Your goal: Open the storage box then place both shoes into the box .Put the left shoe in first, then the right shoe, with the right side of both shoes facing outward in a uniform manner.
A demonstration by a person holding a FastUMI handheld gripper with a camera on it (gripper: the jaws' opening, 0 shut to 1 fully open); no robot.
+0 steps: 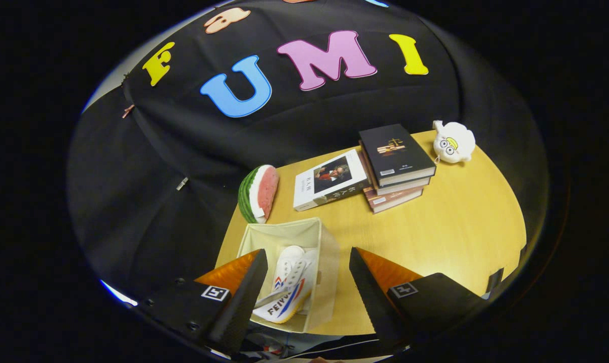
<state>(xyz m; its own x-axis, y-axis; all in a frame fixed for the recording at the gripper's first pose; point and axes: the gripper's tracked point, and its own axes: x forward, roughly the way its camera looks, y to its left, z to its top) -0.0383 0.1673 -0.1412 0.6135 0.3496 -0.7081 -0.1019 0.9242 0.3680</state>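
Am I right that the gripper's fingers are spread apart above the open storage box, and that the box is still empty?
Not quite: the gripper is open above the storage box, but the box is not empty. The gripper view shows a white shoe lying inside it.

The fingers [304, 287] stand spread wide above the open storage box [289, 237], nothing gripped between them, so the way down into the box lies open from above. A white shoe [289, 287] lies inside, taking up much of the box floor, with some room along its right wall. Just beyond the box's far left corner stands a watermelon slice [259, 194]; a white book [329, 179] and a stack of books [397, 169] block the far side. A plush toy [453, 142] sits further back. Right of the box, the bench [460, 227] is bare wood, free to cross.
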